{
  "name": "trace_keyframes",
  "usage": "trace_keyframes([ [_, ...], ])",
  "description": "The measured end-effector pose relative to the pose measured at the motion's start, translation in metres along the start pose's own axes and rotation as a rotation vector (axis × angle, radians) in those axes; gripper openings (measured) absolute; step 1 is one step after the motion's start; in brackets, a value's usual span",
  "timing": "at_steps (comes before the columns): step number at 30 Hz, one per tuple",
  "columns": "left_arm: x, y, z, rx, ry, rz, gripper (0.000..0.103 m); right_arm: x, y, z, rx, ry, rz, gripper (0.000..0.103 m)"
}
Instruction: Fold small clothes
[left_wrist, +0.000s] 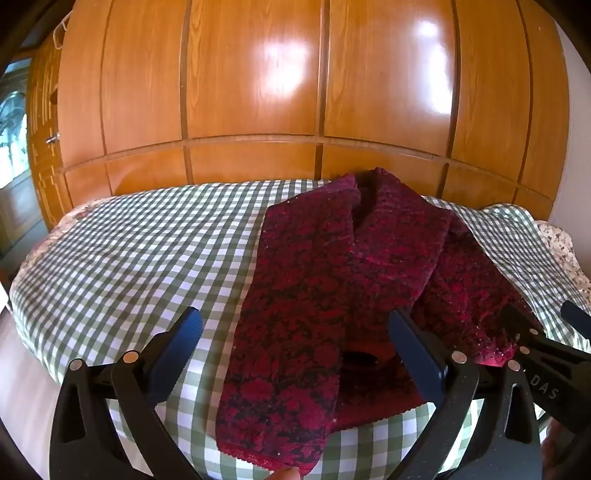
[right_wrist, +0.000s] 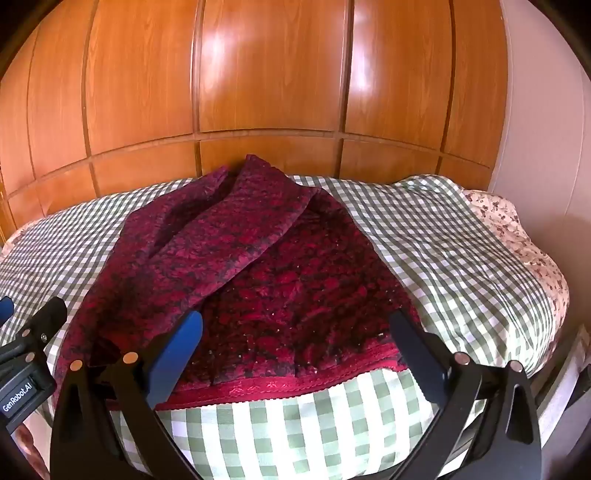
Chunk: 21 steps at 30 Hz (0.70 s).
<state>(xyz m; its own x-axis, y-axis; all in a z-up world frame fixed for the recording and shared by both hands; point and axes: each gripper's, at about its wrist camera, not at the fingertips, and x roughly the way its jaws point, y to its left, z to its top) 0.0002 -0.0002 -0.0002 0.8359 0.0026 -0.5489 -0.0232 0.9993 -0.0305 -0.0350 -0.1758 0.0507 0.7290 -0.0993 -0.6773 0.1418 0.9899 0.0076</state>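
A dark red patterned knit garment (left_wrist: 314, 295) lies spread on a bed covered with a green and white checked sheet (left_wrist: 129, 258). One sleeve is folded over its body, and another long part runs toward the near edge. My left gripper (left_wrist: 295, 343) hovers open just above the garment's near left part, with nothing between its fingers. In the right wrist view the same garment (right_wrist: 266, 277) fills the middle, its red hem band near the bed's front edge. My right gripper (right_wrist: 295, 343) stands open over that hem, holding nothing. Each gripper shows at the edge of the other's view.
A wall of glossy wooden wardrobe doors (left_wrist: 295, 92) stands right behind the bed. A floral quilt (right_wrist: 524, 236) shows under the checked sheet at the right. Bare checked sheet (right_wrist: 461, 258) lies on both sides of the garment. A fingertip (left_wrist: 284, 474) shows at the bottom edge.
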Motion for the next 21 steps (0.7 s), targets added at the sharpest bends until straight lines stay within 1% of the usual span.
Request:
trace_keyframes([
  [9,-0.001,0.002,-0.002,0.002,0.009,-0.008,0.100,0.002,-0.001,-0.003,-0.002,0.024,0.009,0.101],
  [12,0.001,0.006,-0.005,0.004,0.014,0.000,0.100,0.000,-0.009,-0.002,0.006,0.024,0.014,0.101],
  [14,-0.001,0.010,-0.007,0.002,0.015,0.006,0.100,0.006,0.000,-0.003,-0.003,0.023,0.003,0.101],
  [17,-0.007,0.019,-0.010,-0.008,0.011,0.010,0.100,0.006,-0.001,-0.003,0.005,0.026,0.008,0.101],
  [19,0.005,0.003,-0.008,0.005,0.024,0.027,0.100,0.007,-0.001,-0.003,0.006,0.027,0.011,0.101],
  [21,0.004,0.005,-0.010,0.003,0.024,0.030,0.100,0.007,0.000,-0.003,0.004,0.028,0.016,0.101],
])
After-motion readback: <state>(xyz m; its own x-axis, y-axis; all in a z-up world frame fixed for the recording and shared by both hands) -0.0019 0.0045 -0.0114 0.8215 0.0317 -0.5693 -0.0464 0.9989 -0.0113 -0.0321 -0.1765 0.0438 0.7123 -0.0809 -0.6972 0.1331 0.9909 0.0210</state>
